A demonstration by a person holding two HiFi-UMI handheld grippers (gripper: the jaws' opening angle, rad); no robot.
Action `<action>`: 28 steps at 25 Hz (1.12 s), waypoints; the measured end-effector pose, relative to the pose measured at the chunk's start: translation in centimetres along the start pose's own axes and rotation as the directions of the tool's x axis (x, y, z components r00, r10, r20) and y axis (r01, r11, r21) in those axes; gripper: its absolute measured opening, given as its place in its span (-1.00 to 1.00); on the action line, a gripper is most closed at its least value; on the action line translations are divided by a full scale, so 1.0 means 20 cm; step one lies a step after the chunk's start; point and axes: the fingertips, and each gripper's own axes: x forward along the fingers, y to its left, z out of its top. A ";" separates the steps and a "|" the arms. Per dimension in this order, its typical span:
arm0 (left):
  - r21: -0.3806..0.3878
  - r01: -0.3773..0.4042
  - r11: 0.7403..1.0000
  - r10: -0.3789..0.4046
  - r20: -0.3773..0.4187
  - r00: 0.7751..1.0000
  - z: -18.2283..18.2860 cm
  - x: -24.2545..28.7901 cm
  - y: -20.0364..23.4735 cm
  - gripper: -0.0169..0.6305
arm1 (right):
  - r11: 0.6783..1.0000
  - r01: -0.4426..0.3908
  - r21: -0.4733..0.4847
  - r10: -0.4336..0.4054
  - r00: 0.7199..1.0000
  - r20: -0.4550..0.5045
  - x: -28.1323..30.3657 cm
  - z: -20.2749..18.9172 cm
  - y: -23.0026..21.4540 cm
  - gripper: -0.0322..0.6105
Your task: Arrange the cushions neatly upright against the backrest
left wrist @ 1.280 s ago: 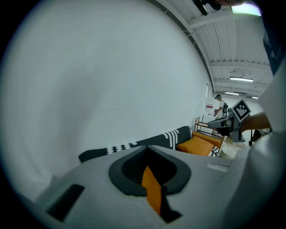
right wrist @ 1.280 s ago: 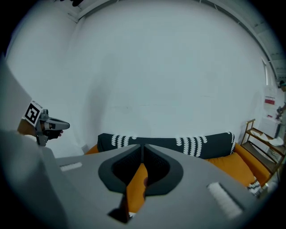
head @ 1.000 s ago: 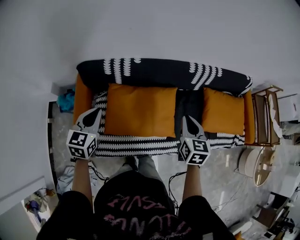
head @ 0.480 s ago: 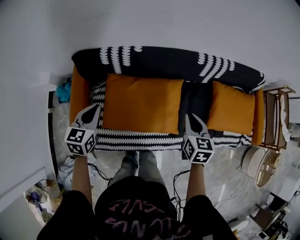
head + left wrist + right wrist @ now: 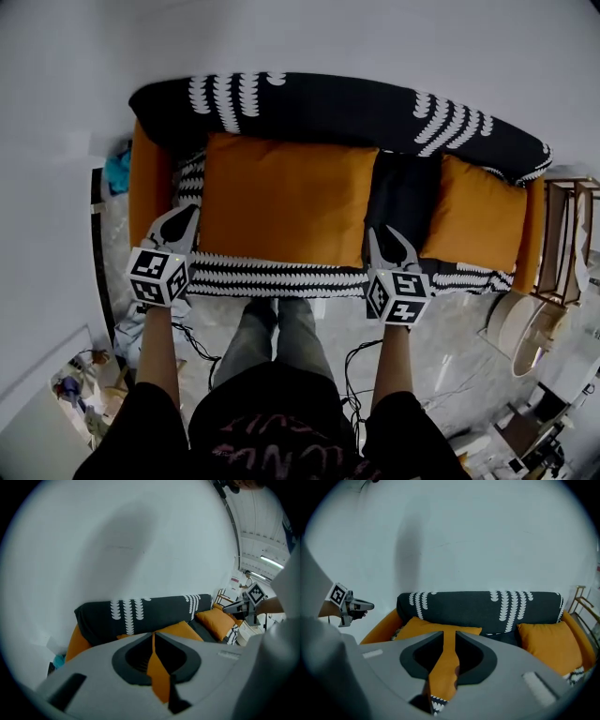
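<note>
Standing at the front edge of the sofa (image 5: 328, 108), the person holds both grippers low over the seat.

Large orange cushion (image 5: 286, 202): left-centre of the seat. Its top edge touches the black backrest (image 5: 375, 117); its lower edge reaches almost to the seat's patterned front edge (image 5: 281, 278). It is leaning, but how steeply is unclear.

Small orange cushion (image 5: 478, 220): at the seat's right end, against the backrest and just beside the right armrest (image 5: 532, 234). A strip of dark seat (image 5: 403, 192) separates the two cushions, which do not touch.

Left gripper (image 5: 187, 212): at the large cushion's left front corner, over the patterned seat cover, near the left armrest (image 5: 148, 183). The jaws are clenched together. Its own view shows only a hairline seam of orange at the tips. Whether cushion fabric is pinched there cannot be told.

Right gripper (image 5: 389, 239): at the large cushion's right front corner, beside the dark strip. The jaws have just been opening and stand slightly parted. Orange cushion fabric shows in the gap, with the pads not visibly pressing on it. A bit of the black-and-white cover shows below.

A wooden rack (image 5: 562, 234) stands off the sofa's right end. Pale wall (image 5: 300, 37) lies behind the backrest.
</note>
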 end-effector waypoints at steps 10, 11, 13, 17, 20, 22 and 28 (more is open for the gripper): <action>-0.091 0.019 0.996 -0.027 -0.092 0.995 -0.29 0.34 0.13 -0.36 | 0.996 -0.084 0.012 0.085 0.984 -0.156 0.36 -0.28 -0.08 -0.25; -0.102 0.018 0.995 -0.029 -0.103 0.994 -0.34 0.36 0.15 -0.32 | 0.996 -0.089 0.010 0.089 0.981 -0.175 0.39 -0.31 -0.08 -0.19; -0.120 0.017 0.993 -0.033 -0.137 0.990 -0.45 0.42 0.17 -0.25 | 0.997 -0.078 0.015 0.080 0.976 -0.204 0.43 -0.39 -0.12 -0.15; -0.132 0.016 0.991 -0.039 -0.173 0.984 -0.56 0.57 0.24 0.03 | 0.996 -0.079 0.052 0.090 0.961 -0.261 0.55 -0.53 -0.19 -0.04; -0.145 0.014 0.989 -0.044 -0.205 0.978 -0.66 0.63 0.30 0.16 | 0.993 -0.075 0.089 0.099 0.947 -0.306 0.62 -0.66 -0.22 0.10; -0.156 0.034 0.987 -0.070 -0.234 0.970 -0.74 0.68 0.33 0.25 | 0.992 -0.071 0.102 0.100 0.941 -0.324 0.68 -0.74 -0.24 0.21; -0.159 0.046 0.986 -0.089 -0.276 0.957 -0.91 0.82 0.41 0.42 | 0.986 -0.095 0.140 0.140 0.921 -0.364 0.88 -0.93 -0.28 0.42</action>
